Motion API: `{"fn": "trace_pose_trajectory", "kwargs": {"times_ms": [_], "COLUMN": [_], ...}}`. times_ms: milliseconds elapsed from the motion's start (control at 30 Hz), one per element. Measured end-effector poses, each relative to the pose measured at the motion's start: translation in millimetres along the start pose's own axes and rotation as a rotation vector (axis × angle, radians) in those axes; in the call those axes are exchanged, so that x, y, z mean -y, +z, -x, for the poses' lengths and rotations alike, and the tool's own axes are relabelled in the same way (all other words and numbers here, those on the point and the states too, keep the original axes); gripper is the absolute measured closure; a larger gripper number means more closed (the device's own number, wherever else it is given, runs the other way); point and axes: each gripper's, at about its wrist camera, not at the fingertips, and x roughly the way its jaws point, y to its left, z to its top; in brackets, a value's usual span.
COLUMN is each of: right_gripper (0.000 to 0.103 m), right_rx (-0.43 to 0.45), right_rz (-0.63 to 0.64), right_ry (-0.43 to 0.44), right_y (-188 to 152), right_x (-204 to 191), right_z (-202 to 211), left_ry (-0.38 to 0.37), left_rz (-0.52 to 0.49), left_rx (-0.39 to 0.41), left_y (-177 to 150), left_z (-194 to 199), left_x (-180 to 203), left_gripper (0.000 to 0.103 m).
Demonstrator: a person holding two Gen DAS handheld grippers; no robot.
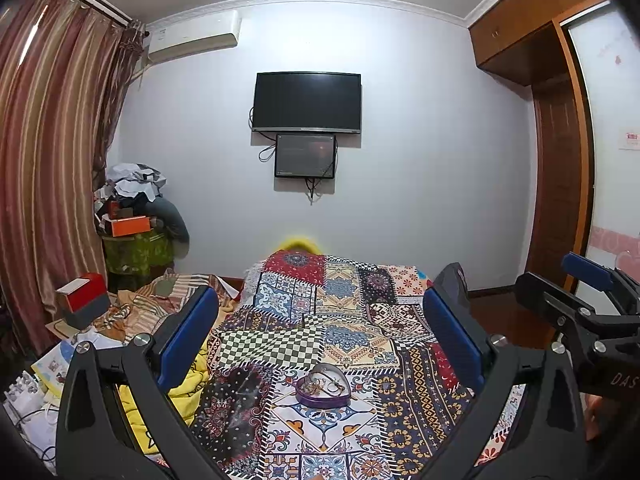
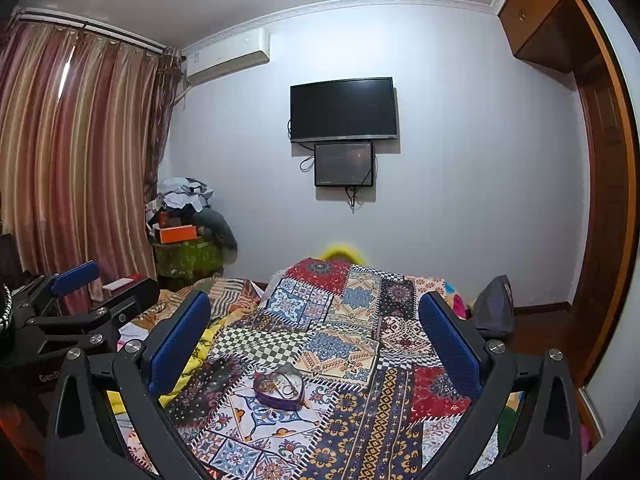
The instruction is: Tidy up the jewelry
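A purple heart-shaped tin point(image 1: 324, 386) lies open on the patchwork cloth point(image 1: 352, 320), with gold and silver jewelry tangled inside it. My left gripper point(image 1: 320, 336) is open, held above and short of the tin, nothing between its blue pads. The right wrist view shows the same tin point(image 2: 280, 390) slightly left of centre, with the open, empty right gripper point(image 2: 314, 344) hovering in front of it. Each gripper also shows at the edge of the other's view: the right gripper point(image 1: 552, 284) on the right, the left gripper point(image 2: 106, 286) on the left.
The cloth covers a bed, with a yellow blanket point(image 1: 188, 384) bunched along its left side. A red and grey box point(image 1: 82, 300), papers and clutter sit further left by the curtain point(image 1: 48, 160). A wall TV point(image 1: 307, 102) faces me; a wooden wardrobe point(image 1: 560, 184) stands at the right.
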Motion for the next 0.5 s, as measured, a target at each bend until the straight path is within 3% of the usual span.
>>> {"fn": "trace_pose_trajectory", "kwargs": {"times_ms": [500], "right_gripper": [0.0], "right_rx": [0.002], "right_rz": [0.0], "right_ry": [-0.004], "right_y": [0.3], "right_x": [0.7], "right_z": [0.3], "left_ry": [-0.007], "left_rz": [0.001], "left_rx": [0.0], "left_y": [0.1], "left_z": [-0.2], "left_x": [-0.9], "left_gripper": [0.001]}}
